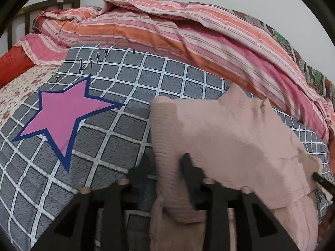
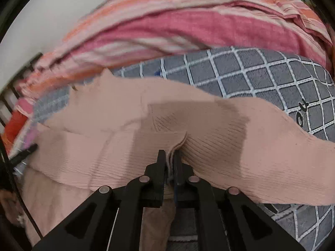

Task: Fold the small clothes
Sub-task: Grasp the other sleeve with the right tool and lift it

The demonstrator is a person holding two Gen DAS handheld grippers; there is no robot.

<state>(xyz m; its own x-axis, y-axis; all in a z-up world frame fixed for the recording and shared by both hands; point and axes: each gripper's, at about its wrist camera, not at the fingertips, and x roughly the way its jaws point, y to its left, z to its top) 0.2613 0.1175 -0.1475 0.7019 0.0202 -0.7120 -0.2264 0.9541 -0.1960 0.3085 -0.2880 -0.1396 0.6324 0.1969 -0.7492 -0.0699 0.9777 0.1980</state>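
Note:
A small pale pink ribbed knit garment [image 1: 230, 138] is held up over the grey checked sheet [image 1: 125, 125]. In the left wrist view my left gripper [image 1: 166, 159] has its fingers on either side of a bunched ribbed edge and is shut on it. In the right wrist view the garment [image 2: 209, 129] stretches across the frame, and my right gripper [image 2: 169, 154] is shut on a pinched fold of it. The right gripper's tip shows at the left view's right edge [image 1: 320, 178], under the garment's other end.
A pink star with a blue border [image 1: 62, 115] is printed on the grey sheet. A rumpled pink and orange striped quilt [image 1: 188, 31] lies along the far side, by the white wall. A dark headboard [image 1: 27, 12] and a red pillow [image 1: 12, 64] are at far left.

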